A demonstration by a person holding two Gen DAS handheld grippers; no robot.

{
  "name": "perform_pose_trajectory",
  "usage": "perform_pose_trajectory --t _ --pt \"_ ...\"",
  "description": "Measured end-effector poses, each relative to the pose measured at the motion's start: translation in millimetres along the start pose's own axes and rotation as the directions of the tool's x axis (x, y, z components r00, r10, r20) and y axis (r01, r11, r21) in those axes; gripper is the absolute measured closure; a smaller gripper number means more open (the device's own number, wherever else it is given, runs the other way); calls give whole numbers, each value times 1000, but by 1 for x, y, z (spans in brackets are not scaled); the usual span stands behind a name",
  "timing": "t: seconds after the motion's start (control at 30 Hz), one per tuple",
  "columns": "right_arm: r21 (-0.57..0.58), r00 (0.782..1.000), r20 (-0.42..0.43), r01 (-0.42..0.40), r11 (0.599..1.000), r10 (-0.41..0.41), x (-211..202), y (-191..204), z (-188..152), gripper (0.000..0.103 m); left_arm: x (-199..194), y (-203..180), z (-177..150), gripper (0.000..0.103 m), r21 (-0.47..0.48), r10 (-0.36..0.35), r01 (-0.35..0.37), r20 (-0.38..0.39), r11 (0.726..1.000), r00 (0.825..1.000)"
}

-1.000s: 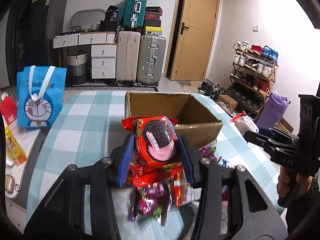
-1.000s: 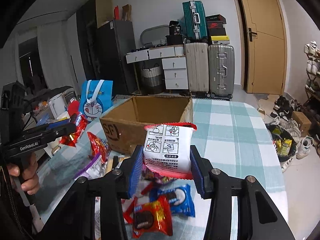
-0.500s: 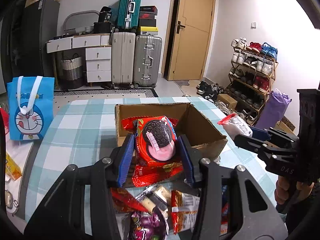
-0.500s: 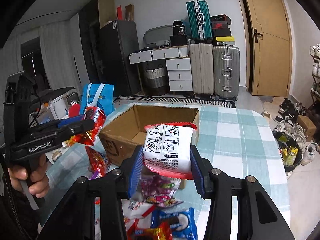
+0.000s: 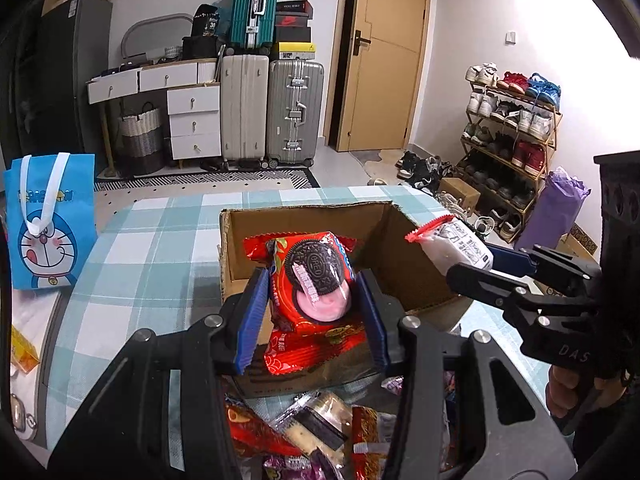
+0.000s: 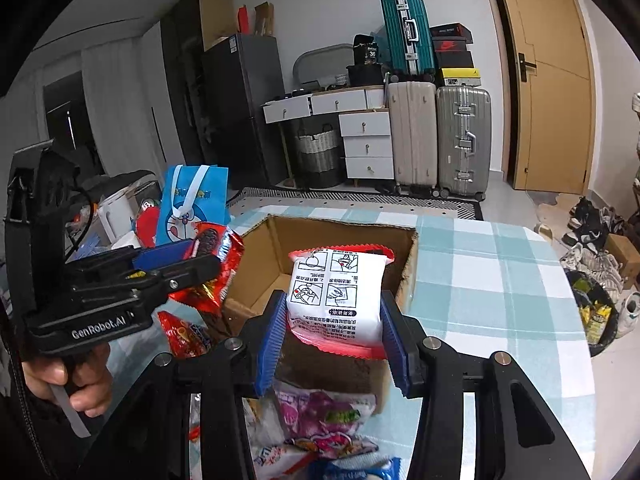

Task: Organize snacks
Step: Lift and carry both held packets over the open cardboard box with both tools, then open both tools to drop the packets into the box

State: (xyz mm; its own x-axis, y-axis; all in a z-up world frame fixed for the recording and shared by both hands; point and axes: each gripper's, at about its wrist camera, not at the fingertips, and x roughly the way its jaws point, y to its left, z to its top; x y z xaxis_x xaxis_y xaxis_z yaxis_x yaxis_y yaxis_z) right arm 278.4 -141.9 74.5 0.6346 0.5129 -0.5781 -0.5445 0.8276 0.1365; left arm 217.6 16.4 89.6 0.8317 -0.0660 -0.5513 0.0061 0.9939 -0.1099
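Note:
My left gripper [image 5: 312, 312] is shut on a red Oreo packet [image 5: 310, 280] and holds it over the near rim of the open cardboard box [image 5: 304, 216]. My right gripper [image 6: 332, 340] is shut on a white and red snack packet [image 6: 340, 296], also above the box [image 6: 340, 236]. Each gripper shows in the other's view: the right gripper [image 5: 472, 264] at the right with the white packet [image 5: 456, 246], the left gripper [image 6: 200, 264] at the left with the red packet [image 6: 218, 256]. Several loose snack packets [image 5: 304, 432] lie on the table in front of the box.
The table has a blue and white checked cloth [image 5: 152, 240]. A blue cartoon bag [image 5: 44, 216] stands at its left edge. Suitcases [image 5: 272, 108], a drawer unit and a shoe rack [image 5: 508, 136] stand beyond the table. A hand [image 6: 76, 384] grips the left tool.
Both grippers have moved forward over the snack pile toward the box, each still holding its packet. The box now looks nearer and the packets hang over its opening.

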Motion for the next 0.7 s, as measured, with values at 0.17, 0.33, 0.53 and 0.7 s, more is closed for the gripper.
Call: perform_pose_trajectory --t 0.17,0.33,0.53,0.7 --pt "0 1000 -1 -8 1000 8 12 2 4 57 16 -2 2 61 14 13 -12 -17 1000 1000" --pt "3 1000 -17 -12 1000 12 27 3 5 57 29 -6 4 66 27 26 -25 -26 999 999" --pt "7 999 -42 -9 1000 9 40 -2 1 57 38 -7 1 66 36 22 -21 -42 999 999" --pt "-1 999 -30 -13 1000 13 36 -3 1 52 27 -3 -3 64 21 21 -21 -34 1000 999"
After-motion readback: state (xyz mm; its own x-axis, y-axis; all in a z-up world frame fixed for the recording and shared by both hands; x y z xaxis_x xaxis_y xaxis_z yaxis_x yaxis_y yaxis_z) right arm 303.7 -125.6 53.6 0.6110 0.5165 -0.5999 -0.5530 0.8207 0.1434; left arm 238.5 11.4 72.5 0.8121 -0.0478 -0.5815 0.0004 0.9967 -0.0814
